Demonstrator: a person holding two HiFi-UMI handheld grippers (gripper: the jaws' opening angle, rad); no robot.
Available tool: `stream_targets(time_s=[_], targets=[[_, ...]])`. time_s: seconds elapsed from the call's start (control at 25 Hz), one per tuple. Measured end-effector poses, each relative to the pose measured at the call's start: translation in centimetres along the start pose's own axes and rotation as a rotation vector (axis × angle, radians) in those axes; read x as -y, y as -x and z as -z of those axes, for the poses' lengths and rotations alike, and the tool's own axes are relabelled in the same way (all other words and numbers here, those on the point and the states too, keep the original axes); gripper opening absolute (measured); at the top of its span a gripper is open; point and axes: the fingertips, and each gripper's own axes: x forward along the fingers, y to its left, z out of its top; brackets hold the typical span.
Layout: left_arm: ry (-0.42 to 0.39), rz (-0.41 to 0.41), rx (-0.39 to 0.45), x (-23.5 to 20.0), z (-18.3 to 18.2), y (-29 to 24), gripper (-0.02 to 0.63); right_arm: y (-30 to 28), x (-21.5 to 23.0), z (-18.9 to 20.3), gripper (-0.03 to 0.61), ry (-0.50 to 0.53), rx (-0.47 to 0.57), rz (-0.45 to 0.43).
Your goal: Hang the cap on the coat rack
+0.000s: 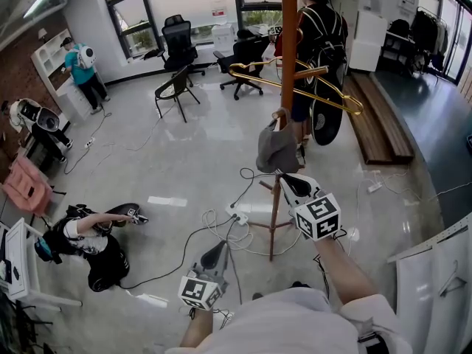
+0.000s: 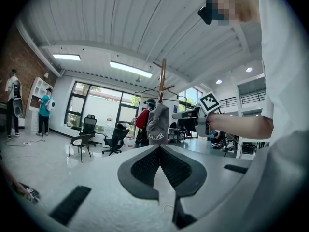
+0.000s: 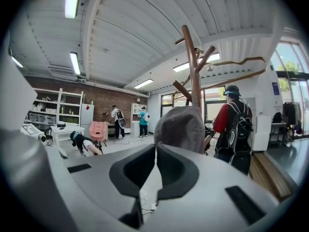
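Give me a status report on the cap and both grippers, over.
Left gripper shut, empty. Right gripper shut, empty, tips near the cap. Cap hangs on a coat rack peg. Gold hanger higher up, clear of it.

The grey fabric cap hung limp from a short, upward-angled peg on the reddish-brown wooden coat rack, with its soft crown sagging down against the pole. In the left gripper view the cap showed pale lettering near its lower edge, too small to read. In the right gripper view its rounded crown hid the lower pole. The rack stood upright on the glossy floor on splayed wooden legs. Angled pegs branched off its straight pole, and a curved golden bar looped around it above the cap.
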Motion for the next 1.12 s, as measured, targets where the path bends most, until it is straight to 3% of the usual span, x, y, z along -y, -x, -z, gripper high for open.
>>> stream_targets(time_s=[0.28, 1.12], targets=[[-0.009, -0.002, 0.001, 0.2, -0.1, 0.6, 0.011, 1.0, -1.8, 0.4, 0.012, -0.02, 0.044, -0.052], [-0.01, 0.004, 0.012, 0.8, 0.0, 0.8, 0.011, 6.4, -6.8, 5.4, 0.012, -0.088, 0.071, -0.04]])
